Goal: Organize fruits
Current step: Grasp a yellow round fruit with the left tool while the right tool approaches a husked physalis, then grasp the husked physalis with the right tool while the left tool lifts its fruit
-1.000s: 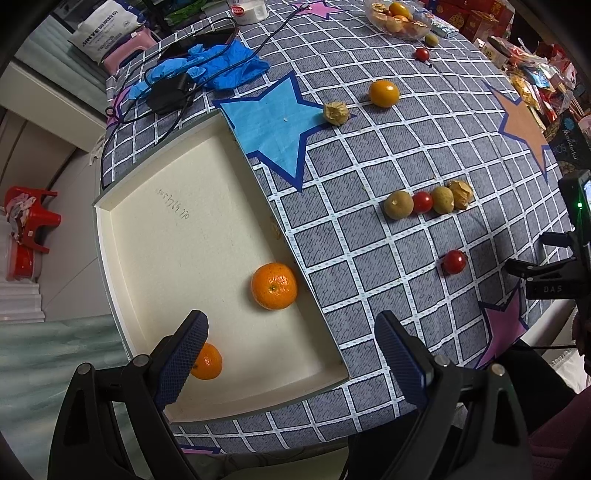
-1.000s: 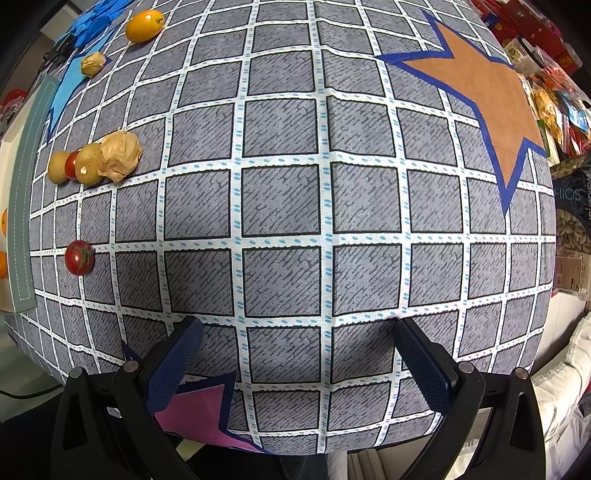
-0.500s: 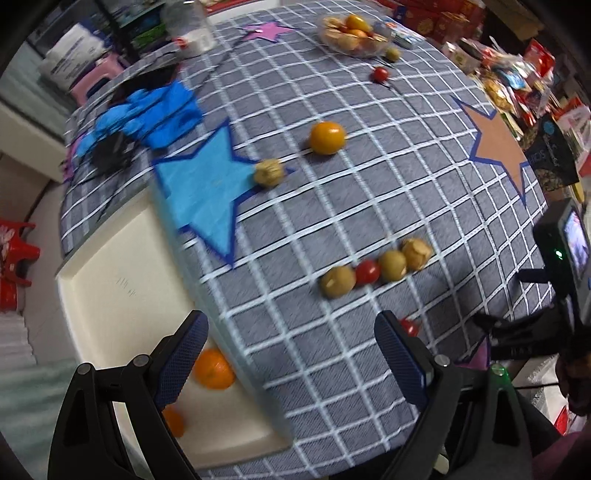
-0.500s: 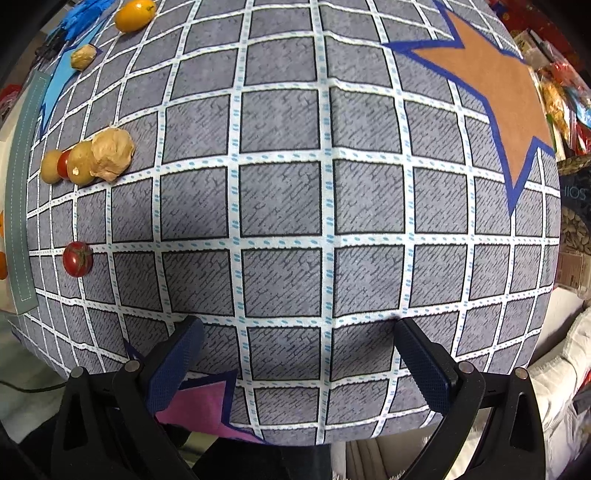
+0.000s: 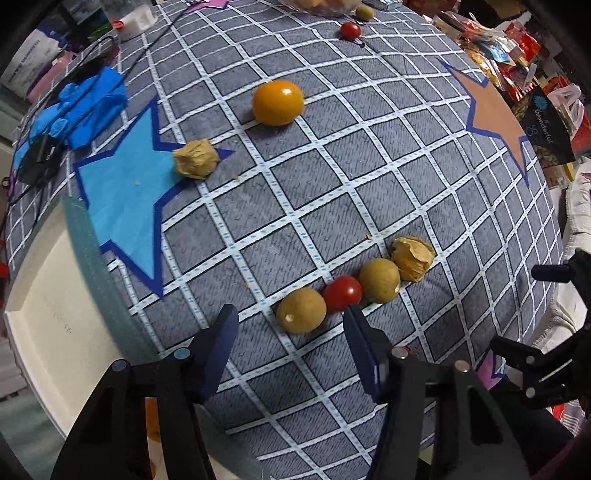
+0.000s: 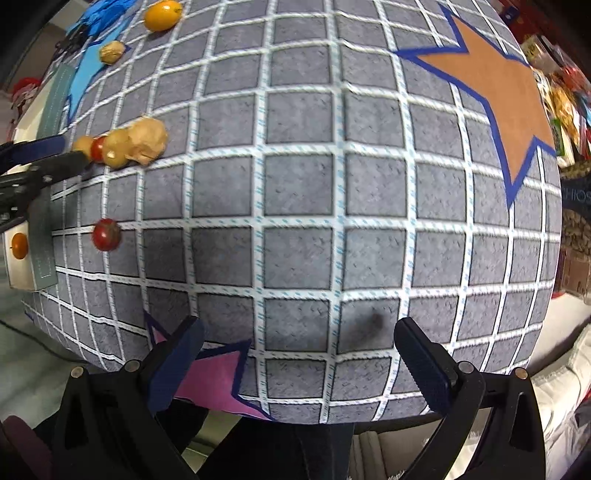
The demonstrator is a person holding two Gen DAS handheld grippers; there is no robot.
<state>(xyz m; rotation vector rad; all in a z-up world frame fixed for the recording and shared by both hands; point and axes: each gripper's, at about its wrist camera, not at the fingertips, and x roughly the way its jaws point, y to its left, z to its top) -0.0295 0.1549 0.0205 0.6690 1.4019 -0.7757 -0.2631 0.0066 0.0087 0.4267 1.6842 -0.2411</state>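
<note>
Grey checked cloth (image 5: pixel 332 206) covers the tabletop in both views. Only the left wrist view shows the far edge: a clear bowl (image 5: pixel 317 4) of fruit, cut off by the frame, with a green fruit (image 5: pixel 364 12) and a red tomato (image 5: pixel 350 30) just beside it, and blue gloves (image 5: pixel 85 110) near the left edge. Only the right wrist view shows the lone red tomato (image 6: pixel 106 234) near the left edge of the cloth, and a small orange (image 6: pixel 19 242) lying in the cream tray (image 6: pixel 16 275) beyond that edge. In the left view that tray (image 5: pixel 48 332) shows mostly bare floor.

The left gripper (image 5: pixel 290 328) points down, its jaws half closed after just narrowing; the yellow-green fruit (image 5: pixel 301 310) at the near end of a touching row sits between the tips, not pressed. Next in the row come a cherry tomato (image 5: pixel 342 292), a second green fruit (image 5: pixel 379 280) and a husked physalis (image 5: pixel 412 258). Farther back lie an orange-yellow tomato (image 5: pixel 277 102) and another husked physalis (image 5: pixel 195 158).

The right gripper (image 6: pixel 297 354) hangs wide open over bare cloth near the front edge, holding nothing.
</note>
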